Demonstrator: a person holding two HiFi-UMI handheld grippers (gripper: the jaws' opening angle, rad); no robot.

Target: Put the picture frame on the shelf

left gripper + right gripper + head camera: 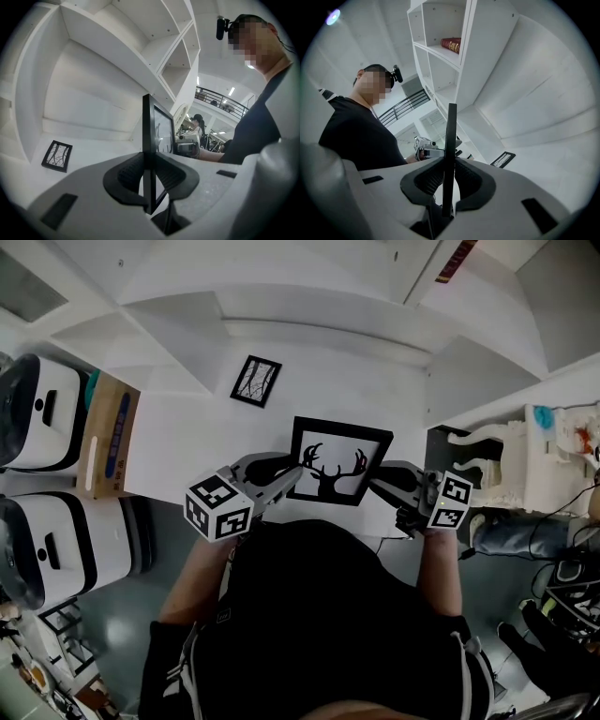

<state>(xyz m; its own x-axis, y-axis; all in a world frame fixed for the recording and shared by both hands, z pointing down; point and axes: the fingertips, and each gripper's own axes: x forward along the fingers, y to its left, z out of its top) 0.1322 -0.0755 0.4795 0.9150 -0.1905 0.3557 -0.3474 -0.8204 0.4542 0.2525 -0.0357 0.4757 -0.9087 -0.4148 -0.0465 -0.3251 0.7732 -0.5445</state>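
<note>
A black picture frame (337,460) with a deer silhouette hangs upright above the white surface (187,442), held from both sides. My left gripper (286,479) is shut on its left edge and my right gripper (380,482) on its right edge. In the left gripper view the frame's edge (148,140) stands upright between the pads of the left gripper (150,176). In the right gripper view the thin edge (451,136) runs up from between the pads of the right gripper (449,180). White shelf compartments (173,61) rise behind.
A smaller black frame (256,381) lies flat on the white surface further back. A red book (452,44) lies in an upper shelf compartment. Two white machines (42,413) and a cardboard box (108,432) stand at the left, an ornate white stand (506,460) at the right.
</note>
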